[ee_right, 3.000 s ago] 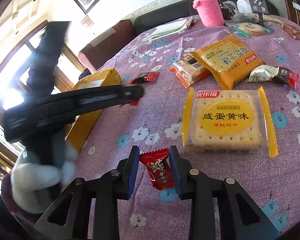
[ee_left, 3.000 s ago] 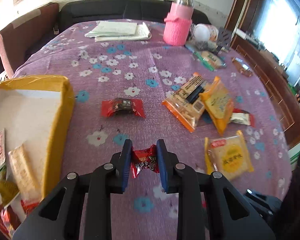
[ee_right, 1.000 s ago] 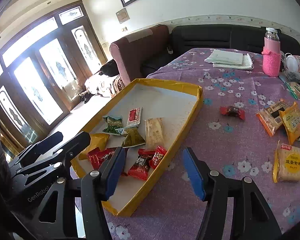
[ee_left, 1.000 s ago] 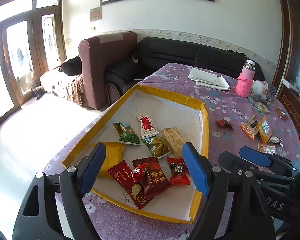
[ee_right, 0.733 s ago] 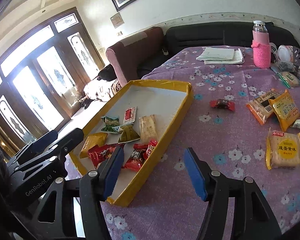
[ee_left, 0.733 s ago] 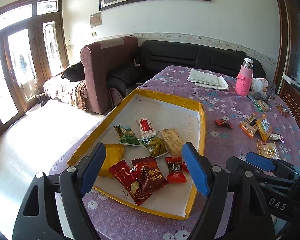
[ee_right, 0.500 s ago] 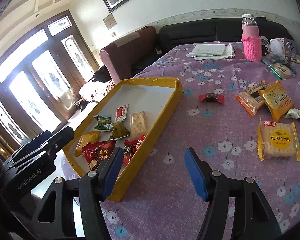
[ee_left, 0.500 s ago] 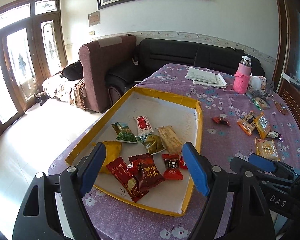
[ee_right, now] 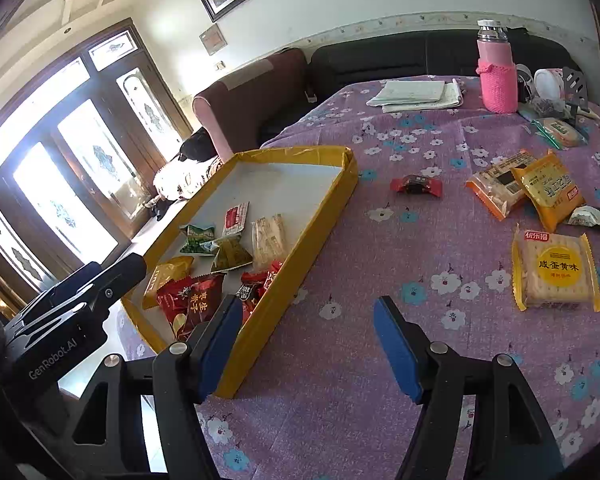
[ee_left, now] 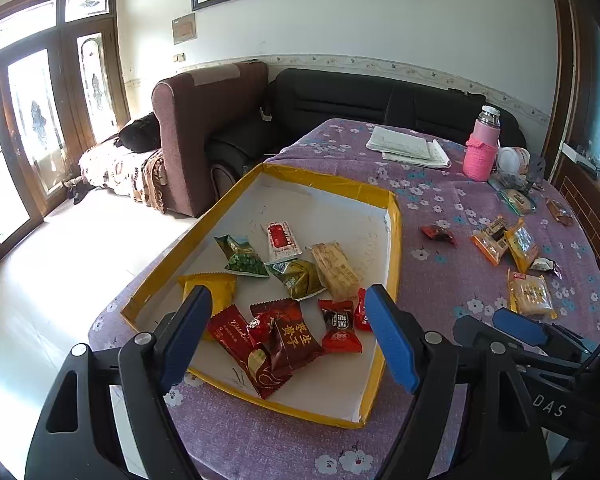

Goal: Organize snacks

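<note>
Left gripper [ee_left: 288, 334] marked "GenRobot.AI", gaping empty above tray [ee_left: 394, 240], right gripper [ee_right: 308, 342] empty, jaws just widening, cracker pack [ee_right: 556, 270] reading "咸蛋黄味" far right.

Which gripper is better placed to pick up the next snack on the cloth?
Right. The right gripper hangs open over the cloth, nearer the cracker pack; the left gripper hangs over the tray.

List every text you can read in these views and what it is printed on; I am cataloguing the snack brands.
"咸蛋黄味": yellow cracker pack on the tablecloth.
"优乐福", less surely: red tab at that pack's top corner.
"枣生贵子": dark red packet in the yellow tray.
"GenRobot.AI": left gripper's body.
"DAS": right gripper's body; partly cut off.
Other wrappers, wall plaque: too small or blurred.
</note>
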Motion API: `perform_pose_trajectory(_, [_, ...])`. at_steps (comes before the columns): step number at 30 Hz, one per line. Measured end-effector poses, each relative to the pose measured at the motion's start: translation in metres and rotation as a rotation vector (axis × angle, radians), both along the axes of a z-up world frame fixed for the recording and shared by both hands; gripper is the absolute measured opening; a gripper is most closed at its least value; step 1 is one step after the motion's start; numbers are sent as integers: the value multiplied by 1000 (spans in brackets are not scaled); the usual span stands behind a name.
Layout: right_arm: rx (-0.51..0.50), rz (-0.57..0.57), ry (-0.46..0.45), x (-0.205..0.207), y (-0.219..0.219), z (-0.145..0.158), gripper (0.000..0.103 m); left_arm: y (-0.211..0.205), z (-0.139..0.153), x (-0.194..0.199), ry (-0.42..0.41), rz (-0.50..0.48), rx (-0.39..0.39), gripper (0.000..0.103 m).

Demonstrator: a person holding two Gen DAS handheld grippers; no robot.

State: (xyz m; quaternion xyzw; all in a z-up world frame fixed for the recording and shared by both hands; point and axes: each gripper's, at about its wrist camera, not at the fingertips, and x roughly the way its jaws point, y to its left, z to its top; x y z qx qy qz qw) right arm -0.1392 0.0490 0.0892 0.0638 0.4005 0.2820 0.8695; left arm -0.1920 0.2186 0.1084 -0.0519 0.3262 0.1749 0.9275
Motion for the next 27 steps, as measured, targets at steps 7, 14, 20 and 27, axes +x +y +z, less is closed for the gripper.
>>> perform_pose_trajectory(7, [-3,3,13,1,2,-3,70,0,-2,0,8,-7,-11,79])
perform_pose_trajectory(14, [-5,-1,16,2,0,-3,71,-2,-1,1,9,-13,-10,79])
perform_pose_trajectory(20, [-3,-12,29,5,-6,-6,72,-5,-3,5,23,-26,-7,79])
perform_pose_trajectory(27, [1,-25,41,9,-13,-9,72,-2,5,2,-32,-72,-81,79])
